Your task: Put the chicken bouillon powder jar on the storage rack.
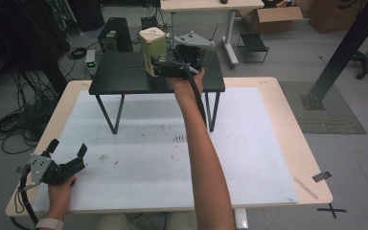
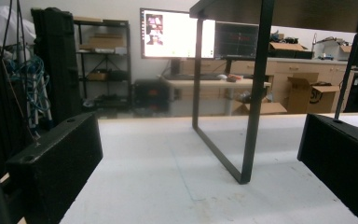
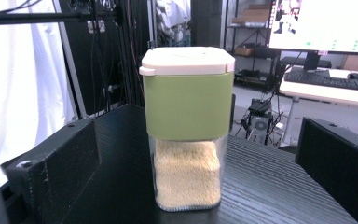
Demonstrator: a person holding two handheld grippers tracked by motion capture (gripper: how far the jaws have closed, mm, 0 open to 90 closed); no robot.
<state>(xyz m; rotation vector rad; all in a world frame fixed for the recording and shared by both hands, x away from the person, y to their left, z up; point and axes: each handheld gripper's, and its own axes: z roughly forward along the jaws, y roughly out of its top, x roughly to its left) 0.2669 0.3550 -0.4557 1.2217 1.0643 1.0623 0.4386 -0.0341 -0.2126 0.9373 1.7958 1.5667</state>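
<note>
A clear jar (image 3: 186,126) with a green band, a white lid and pale grains inside stands upright on the small black stand (image 1: 124,76). In the high view the jar (image 1: 152,45) is at the middle of the stand's top. My right gripper (image 1: 155,67) reaches in from the right at the jar's near side, and in its own view the right gripper (image 3: 196,135) has its jaws wide open, clear of the jar's sides. At the near left corner of the mat my left gripper (image 1: 68,146) rests open with nothing between its jaws.
The stand's black legs (image 2: 256,93) rise from the white mat (image 1: 148,158) ahead of the left gripper (image 2: 198,140). The mat covers a wooden table (image 1: 297,143). Behind are cables, a desk (image 1: 211,5) and cardboard boxes (image 1: 273,17).
</note>
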